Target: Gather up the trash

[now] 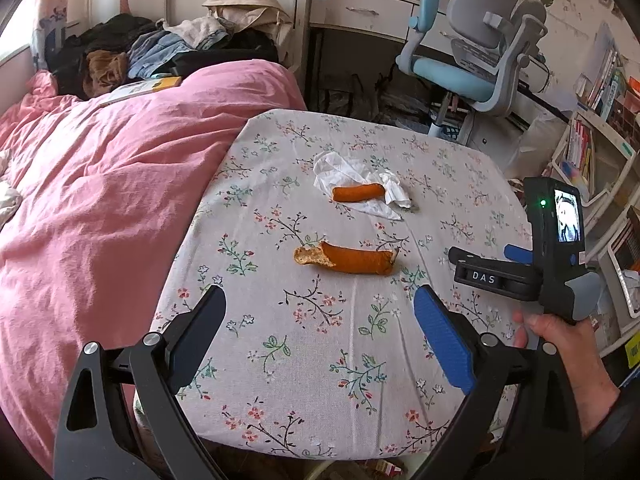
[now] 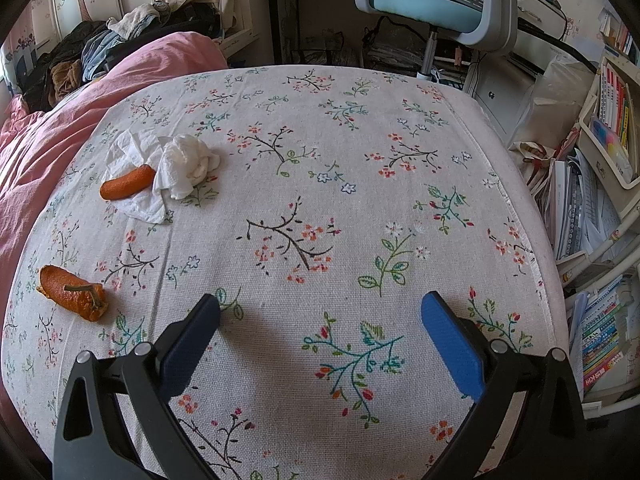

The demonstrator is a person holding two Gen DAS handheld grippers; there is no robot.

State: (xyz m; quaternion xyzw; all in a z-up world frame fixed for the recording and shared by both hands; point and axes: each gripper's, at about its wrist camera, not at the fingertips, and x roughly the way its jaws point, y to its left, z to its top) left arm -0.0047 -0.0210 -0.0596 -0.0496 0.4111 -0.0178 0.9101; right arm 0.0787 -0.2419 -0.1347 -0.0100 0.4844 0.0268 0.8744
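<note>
Two curled orange peels lie on the floral tablecloth point(image 1: 320, 360). The nearer peel point(image 1: 347, 258) shows its pale inside at the left end; it also shows in the right wrist view point(image 2: 74, 293). The farther peel point(image 1: 357, 193) rests on crumpled white tissue point(image 1: 340, 170), seen also in the right wrist view as peel point(image 2: 127, 182) and tissue point(image 2: 176, 162). My left gripper point(image 1: 320, 300) is open and empty, just short of the nearer peel. My right gripper point(image 2: 320, 306) is open and empty over bare cloth point(image 2: 360, 200), right of the trash; its body point(image 1: 552, 248) shows in the left view.
A bed with a pink duvet point(image 1: 100, 184) and a clothes pile point(image 1: 160, 48) adjoins the table's left side. A blue-grey desk chair point(image 1: 472, 52) stands behind the table. Shelves with books point(image 2: 600, 220) line the right.
</note>
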